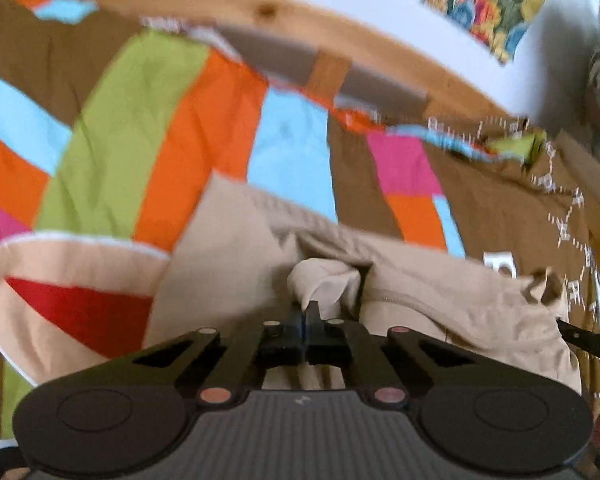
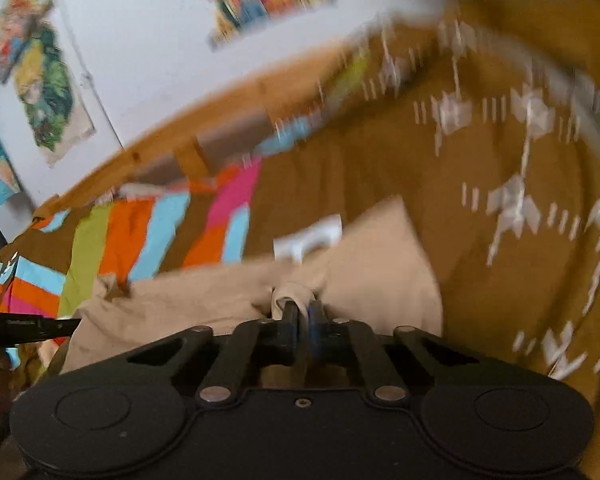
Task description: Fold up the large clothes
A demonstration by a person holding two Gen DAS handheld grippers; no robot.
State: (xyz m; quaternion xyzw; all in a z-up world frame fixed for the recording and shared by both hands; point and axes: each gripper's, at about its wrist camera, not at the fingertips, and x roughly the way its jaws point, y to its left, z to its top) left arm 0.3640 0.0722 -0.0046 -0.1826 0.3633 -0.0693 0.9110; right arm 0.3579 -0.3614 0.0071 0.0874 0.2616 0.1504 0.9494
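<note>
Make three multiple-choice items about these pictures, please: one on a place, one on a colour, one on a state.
1. Where does the beige garment lie?
A. on a bare wooden floor
B. on a bed cover with coloured stripes
C. in a basket

2. What colour is the patch on the garment's left part?
A. red
B. blue
C. black

3. How do the jaws of the left gripper and the right gripper stand?
A. both wide open
B. only the left is shut
C. both shut on the garment

Answers:
1 B, as green, orange, blue and pink stripes on brown show all around the garment.
2 A, as a red triangle lies inside the beige cloth in the left wrist view.
3 C, as each wrist view shows a bunch of beige cloth pinched between closed jaws.
</note>
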